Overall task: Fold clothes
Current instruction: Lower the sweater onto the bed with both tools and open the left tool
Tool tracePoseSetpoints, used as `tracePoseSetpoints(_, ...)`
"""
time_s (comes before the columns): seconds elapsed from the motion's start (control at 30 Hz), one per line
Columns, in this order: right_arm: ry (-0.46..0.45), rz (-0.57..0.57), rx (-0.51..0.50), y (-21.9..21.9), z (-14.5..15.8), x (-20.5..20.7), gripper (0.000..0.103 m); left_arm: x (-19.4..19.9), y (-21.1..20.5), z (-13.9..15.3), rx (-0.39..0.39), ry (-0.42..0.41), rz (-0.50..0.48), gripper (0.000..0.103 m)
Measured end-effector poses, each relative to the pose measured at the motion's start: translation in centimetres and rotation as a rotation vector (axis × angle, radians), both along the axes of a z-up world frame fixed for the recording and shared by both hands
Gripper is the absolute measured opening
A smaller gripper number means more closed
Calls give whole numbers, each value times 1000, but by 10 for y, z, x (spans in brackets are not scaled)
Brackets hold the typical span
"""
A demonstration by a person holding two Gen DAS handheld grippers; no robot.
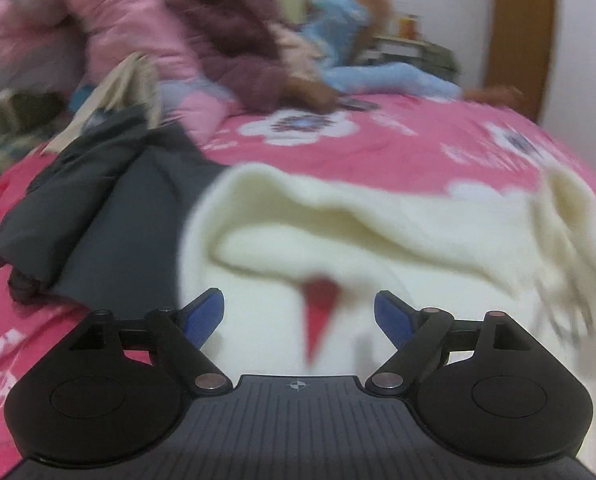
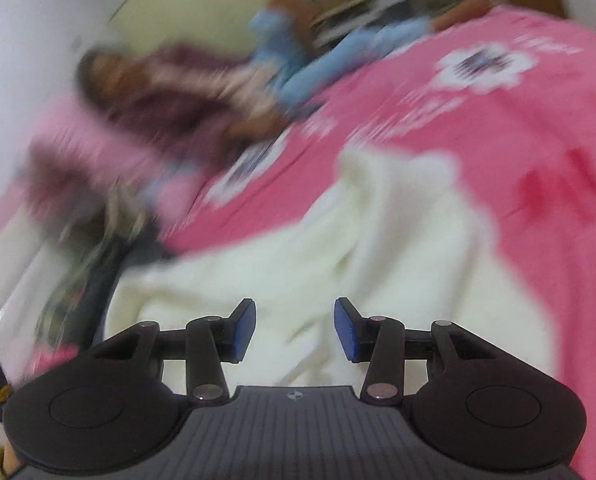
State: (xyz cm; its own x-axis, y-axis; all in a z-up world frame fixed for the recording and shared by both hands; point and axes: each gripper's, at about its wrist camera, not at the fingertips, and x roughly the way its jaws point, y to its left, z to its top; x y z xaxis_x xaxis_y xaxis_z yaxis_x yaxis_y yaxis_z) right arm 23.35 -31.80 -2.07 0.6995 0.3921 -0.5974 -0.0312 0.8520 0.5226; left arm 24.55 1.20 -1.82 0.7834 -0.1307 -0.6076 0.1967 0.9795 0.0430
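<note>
A cream knit garment [image 1: 337,232] lies rumpled on the pink flowered bedspread [image 1: 377,144], with a red triangular patch [image 1: 317,312] and a fringe at its right edge. My left gripper [image 1: 298,312] is open just above it, holding nothing. In the right wrist view the same cream garment [image 2: 298,264] spreads in front of my right gripper [image 2: 295,328], which is open and empty over it. That view is blurred by motion.
A dark grey garment [image 1: 110,208] lies left of the cream one. A heap of pink [image 1: 98,20] and maroon [image 1: 234,40] jackets and a light blue garment [image 1: 377,76] fills the far side of the bed. A wooden frame [image 1: 517,32] stands at the back right.
</note>
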Motion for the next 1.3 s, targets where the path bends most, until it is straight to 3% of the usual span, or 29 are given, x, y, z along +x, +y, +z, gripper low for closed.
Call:
tracePoseSetpoints(0.07,28,35,-48,20,-5,9,37,-16,-15,-16,91,-50,-28,82)
tracePoseSetpoints(0.2,96,73,-149,49,-14,30,37,-27,-31,-47,188,-93,-39,81)
tracePoseSetpoints(0.27,158,84,-206,59,-24,45,35,-21,-29,-54,162,-77,-26,82)
tracePoseSetpoints(0.37,197,73,-268,64,-40,70,24,-12,-16,-55,70,-56,-14,83)
tracePoseSetpoints(0.47,246,26,-209,56,-41,119,23,-9,-5,-56,-2,-54,-11,84)
tracePoseSetpoints(0.57,73,-139,-86,35,-2,168,22,-10,1,-55,-38,-63,-10,84)
tracePoseSetpoints(0.63,-111,-243,9,22,32,173,23,-11,4,-55,-59,-68,-7,84)
tracePoseSetpoints(0.67,-162,-263,64,18,43,168,24,-11,5,-55,-70,-69,-6,84)
tracePoseSetpoints(0.77,-220,-268,220,9,59,143,25,-12,8,-54,-92,-69,-6,84)
tracePoseSetpoints(0.93,-107,-203,291,-17,51,56,25,-17,12,-48,-122,-79,4,84)
tracePoseSetpoints(1.0,-84,-225,250,-32,49,2,29,-22,15,-42,-129,-81,12,84)
tracePoseSetpoints(1.07,-77,-277,177,-44,48,-59,59,-31,19,-34,-127,-69,18,85)
tracePoseSetpoints(1.13,-59,-323,102,-54,42,-116,69,-44,21,-29,-118,-43,21,89)
tracePoseSetpoints(1.2,-5,-341,44,-58,29,-163,71,-56,23,-26,-104,-14,25,91)
tracePoseSetpoints(1.3,112,-349,82,-56,-5,-206,71,-81,26,-25,-78,41,39,92)
